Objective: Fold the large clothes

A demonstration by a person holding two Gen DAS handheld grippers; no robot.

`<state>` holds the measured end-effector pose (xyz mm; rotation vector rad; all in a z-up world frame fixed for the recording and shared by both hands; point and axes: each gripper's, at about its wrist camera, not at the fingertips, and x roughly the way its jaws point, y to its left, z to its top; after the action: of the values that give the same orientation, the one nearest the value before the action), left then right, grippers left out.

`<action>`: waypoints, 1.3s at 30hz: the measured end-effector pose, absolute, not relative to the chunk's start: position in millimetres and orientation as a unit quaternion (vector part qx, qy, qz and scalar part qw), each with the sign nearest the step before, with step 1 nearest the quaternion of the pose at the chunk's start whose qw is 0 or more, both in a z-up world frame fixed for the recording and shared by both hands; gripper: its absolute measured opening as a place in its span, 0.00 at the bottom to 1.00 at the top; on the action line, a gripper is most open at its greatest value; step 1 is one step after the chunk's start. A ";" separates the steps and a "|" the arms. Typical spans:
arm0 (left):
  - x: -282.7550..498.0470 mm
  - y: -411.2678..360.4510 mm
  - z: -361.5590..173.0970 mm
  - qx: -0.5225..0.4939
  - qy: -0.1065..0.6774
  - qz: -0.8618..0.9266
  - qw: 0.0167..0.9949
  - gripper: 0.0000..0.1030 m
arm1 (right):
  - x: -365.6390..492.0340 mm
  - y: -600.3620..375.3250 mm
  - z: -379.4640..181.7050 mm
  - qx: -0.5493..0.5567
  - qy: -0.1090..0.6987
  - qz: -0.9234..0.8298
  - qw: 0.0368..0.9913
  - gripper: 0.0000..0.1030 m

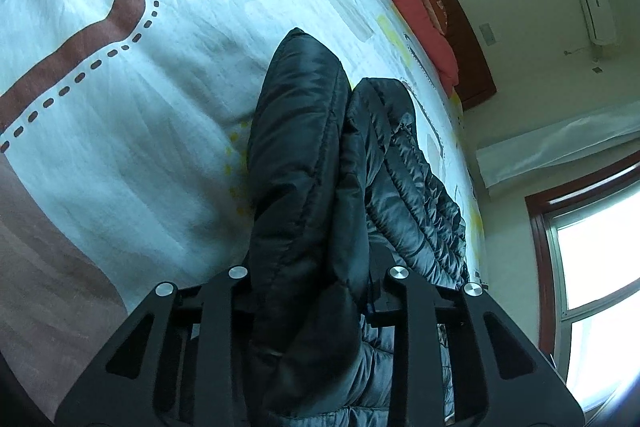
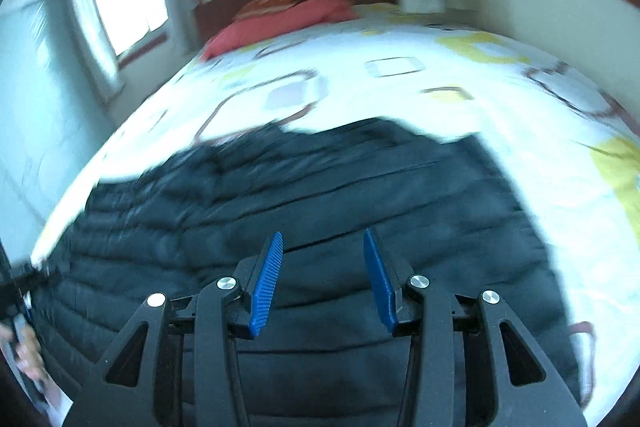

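Black quilted puffer jacket (image 2: 320, 195): spread on patterned bedsheet (image 2: 400, 99). Left gripper (image 1: 316, 291) clamps a bunched fold toward 12 o'clock; right gripper (image 2: 324, 279), jaws apart, hovers. Judged mid-fold; next, carry fold across.

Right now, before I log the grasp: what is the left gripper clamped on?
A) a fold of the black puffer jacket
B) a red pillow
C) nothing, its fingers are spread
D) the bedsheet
A: in the left wrist view a thick fold of the black puffer jacket fills the left gripper, between its fingers.
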<state>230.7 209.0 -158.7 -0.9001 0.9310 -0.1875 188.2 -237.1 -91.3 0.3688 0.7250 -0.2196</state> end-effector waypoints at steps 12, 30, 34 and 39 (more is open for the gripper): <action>231.6 208.0 -159.7 -0.418 0.434 -0.083 0.794 0.29 | 208.9 -309.5 -136.3 0.350 0.354 -0.141 0.856 0.48; 231.4 210.9 -166.3 -0.426 0.435 -0.086 0.789 0.29 | 274.3 -294.5 -172.9 0.397 0.369 -0.118 0.832 0.62; 231.4 209.7 -165.0 -0.422 0.434 -0.084 0.791 0.29 | 281.6 -285.7 -173.9 0.372 0.374 -0.125 0.841 0.49; 229.5 206.7 -159.6 -0.411 0.430 -0.078 0.800 0.28 | 265.7 -285.0 -182.0 0.363 0.367 -0.130 0.847 0.46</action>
<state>229.5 206.7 -159.6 -0.8820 0.9223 -0.1683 265.7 -285.0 -182.0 0.7650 0.7735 -0.2748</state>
